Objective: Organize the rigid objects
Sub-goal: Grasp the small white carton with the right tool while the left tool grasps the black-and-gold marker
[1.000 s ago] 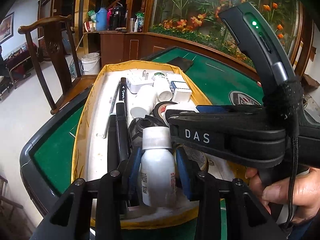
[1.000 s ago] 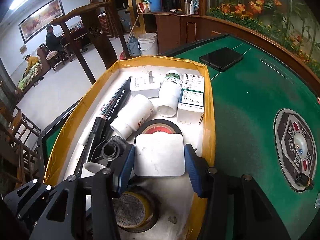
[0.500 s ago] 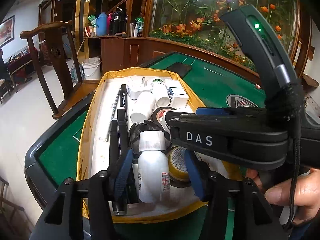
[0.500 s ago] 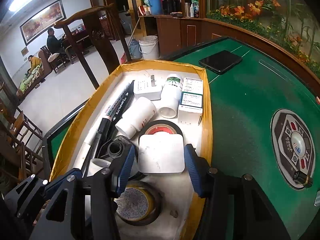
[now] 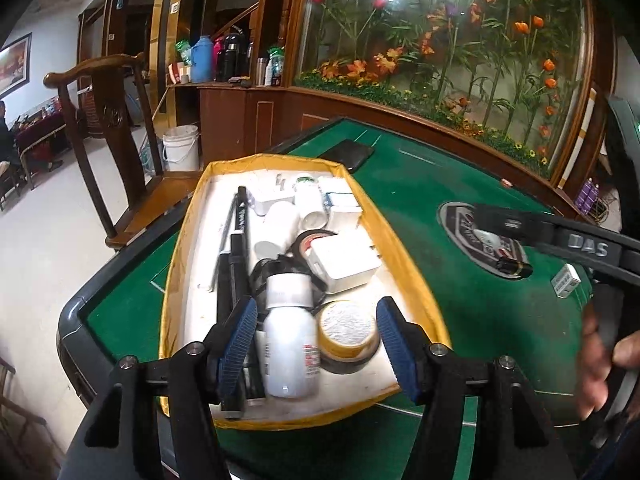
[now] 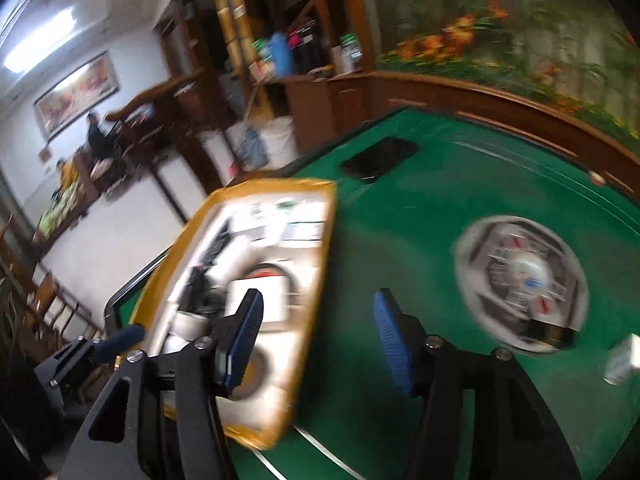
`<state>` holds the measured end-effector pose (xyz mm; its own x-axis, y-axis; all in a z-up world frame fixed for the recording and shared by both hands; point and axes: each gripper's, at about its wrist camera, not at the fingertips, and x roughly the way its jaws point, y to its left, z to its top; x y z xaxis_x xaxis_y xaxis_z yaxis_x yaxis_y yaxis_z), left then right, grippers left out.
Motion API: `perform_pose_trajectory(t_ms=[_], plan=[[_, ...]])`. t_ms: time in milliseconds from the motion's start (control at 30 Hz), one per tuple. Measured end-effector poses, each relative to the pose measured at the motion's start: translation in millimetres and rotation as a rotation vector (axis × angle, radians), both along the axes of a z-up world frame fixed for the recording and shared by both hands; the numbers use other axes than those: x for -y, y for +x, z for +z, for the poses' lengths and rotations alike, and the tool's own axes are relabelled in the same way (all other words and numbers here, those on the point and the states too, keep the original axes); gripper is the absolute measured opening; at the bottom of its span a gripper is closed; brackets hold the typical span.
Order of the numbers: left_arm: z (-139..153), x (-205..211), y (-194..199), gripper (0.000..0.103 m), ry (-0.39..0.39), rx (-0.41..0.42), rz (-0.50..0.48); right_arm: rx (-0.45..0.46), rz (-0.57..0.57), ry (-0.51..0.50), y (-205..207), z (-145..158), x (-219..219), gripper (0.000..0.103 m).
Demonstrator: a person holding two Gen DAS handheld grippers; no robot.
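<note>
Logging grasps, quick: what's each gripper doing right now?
Left gripper: jaws just opened, clear of the white bottle between them, holding nothing.
Right gripper: jaws just opened, empty, over the green table.

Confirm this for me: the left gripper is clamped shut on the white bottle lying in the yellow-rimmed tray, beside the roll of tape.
Not clamped. In the left wrist view the left gripper has just been opening; its blue pads stand clear of the white bottle, which does lie in the yellow-rimmed tray beside the roll of tape.
</note>
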<state>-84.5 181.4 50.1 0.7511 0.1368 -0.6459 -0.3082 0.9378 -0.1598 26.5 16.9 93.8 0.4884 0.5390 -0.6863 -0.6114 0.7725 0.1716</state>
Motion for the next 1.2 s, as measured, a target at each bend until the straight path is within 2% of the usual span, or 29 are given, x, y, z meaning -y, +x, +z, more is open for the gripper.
perform_pose_trajectory(t_ms=[100,200,300,433,600,800,867,933,1000,1067,1200], plan=[[7.2,14.3,0.3,0.066,0.024,0.017,-0.037,0.027,-0.084,0.023,7.2,5.9,55.2,0.057],[13.5,31.9,2.4,0.069,0.059,0.022,-0.075,0.078,-0.216,0.019,14.8,9.7,121.7,0.059],[20.1,53.8,8.8,0.07,0.078,0.027,-0.129,0.105,-0.378,0.011,27.2,9.3,188.4,0.069],[27.5,94.3,25.4,0.071,0.123,0.021,-0.227,0.032,-0.532,-0.001,59.3,-8.3,255.5,0.071],[39.6,146.1,53.7,0.08,0.17,0.031,-0.382,-0.072,-0.54,0.002,88.1,-33.8,271.6,0.071],[33.9,197.0,103.2,0.086,0.3,0.005,-0.544,-0.052,-0.525,-0.113,102.9,-54.4,254.5,0.069],[24.3,214.5,126.7,0.088,0.37,-0.035,-0.598,-0.102,-0.533,-0.112,108.4,-66.5,256.4,0.034],[14.4,227.0,143.9,0.088,0.426,-0.051,-0.63,-0.118,-0.538,-0.075,108.7,-67.7,262.8,0.033],[-0.2,241.3,162.3,0.088,0.504,-0.082,-0.69,-0.092,-0.549,-0.063,103.4,-60.1,268.4,0.033],[-12.9,249.7,173.6,0.088,0.585,-0.09,-0.705,-0.071,-0.55,-0.027,97.5,-49.6,271.2,0.033],[-29.6,254.1,195.6,0.087,0.607,-0.14,-0.755,-0.058,-0.56,0.035,90.1,-39.2,279.6,0.033]])
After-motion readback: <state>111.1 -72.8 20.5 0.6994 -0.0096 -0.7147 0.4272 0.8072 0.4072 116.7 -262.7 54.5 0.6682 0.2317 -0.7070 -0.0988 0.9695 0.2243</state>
